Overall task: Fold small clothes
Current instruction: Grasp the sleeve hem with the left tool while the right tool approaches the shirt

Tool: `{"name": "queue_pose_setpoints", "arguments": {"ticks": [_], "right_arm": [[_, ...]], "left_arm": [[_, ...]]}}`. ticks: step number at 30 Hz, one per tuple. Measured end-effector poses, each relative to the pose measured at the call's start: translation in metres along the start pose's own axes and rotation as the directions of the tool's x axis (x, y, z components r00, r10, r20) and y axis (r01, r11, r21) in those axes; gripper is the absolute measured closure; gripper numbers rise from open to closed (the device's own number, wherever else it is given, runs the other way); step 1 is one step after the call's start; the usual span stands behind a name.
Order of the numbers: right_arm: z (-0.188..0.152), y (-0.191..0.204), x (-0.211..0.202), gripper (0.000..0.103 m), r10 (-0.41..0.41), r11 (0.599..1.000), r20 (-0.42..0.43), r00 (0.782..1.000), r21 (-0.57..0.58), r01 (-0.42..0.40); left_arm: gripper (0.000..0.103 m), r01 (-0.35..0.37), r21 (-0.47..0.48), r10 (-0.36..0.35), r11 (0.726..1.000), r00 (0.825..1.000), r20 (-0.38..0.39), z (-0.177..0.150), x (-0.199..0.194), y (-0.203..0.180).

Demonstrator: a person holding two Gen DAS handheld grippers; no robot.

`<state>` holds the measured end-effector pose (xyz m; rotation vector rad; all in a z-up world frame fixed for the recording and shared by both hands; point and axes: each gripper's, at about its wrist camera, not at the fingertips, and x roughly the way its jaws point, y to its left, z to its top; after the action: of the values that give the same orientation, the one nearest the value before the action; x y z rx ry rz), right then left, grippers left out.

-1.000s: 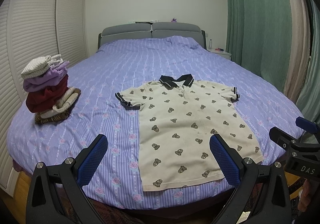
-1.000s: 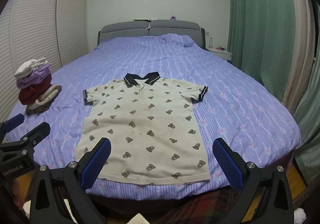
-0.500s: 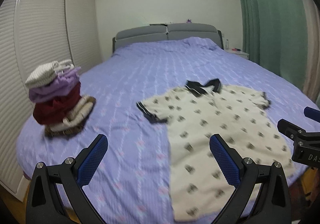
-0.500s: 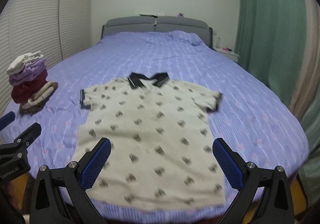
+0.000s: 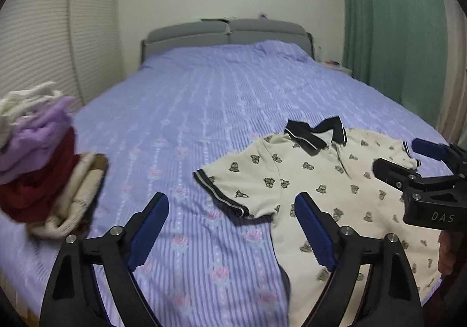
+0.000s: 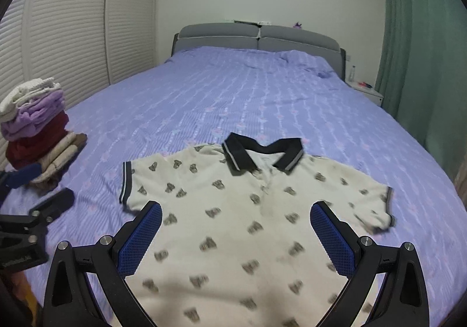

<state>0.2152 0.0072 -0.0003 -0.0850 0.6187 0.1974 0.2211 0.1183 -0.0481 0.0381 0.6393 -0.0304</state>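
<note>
I see a little shirt (image 6: 251,210) lying flat on the big purple bed (image 6: 233,99). The shirt is cream with small brown bears on it, and it has a dark collar (image 6: 259,153) that points to the far end of the bed. Both short sleeves are spread out to the sides.

My left gripper (image 5: 232,226) hangs over the bed just beside the shirt's left sleeve (image 5: 224,192). Its jaws are closing, but they are still wide apart and only the bed cover and the shirt's edge show between them, not pinched.

My right gripper (image 6: 236,235) hangs over the middle of the shirt. Its blue pads (image 6: 332,242) stand wide apart and do not squeeze anything.

A pile of folded clothes (image 6: 38,134) sits near the left edge of the bed, well apart from the shirt
</note>
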Motion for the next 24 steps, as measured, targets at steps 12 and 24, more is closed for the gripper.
{"name": "queue_pose_setpoints", "arguments": {"ticks": [12,24], "right_arm": [[-0.006,0.013,0.087,0.000,0.019,1.000,-0.137,0.990,0.014,-0.017],[-0.009,0.014,0.117,0.000,0.026,0.999,-0.178,0.984,0.033,-0.020]], "left_arm": [[0.059,0.184,-0.213,-0.222,0.959,0.960,-0.170,-0.006,0.112,0.041],[0.063,0.280,-0.472,-0.412,0.836,0.889,-0.201,-0.018,0.163,0.082]]}}
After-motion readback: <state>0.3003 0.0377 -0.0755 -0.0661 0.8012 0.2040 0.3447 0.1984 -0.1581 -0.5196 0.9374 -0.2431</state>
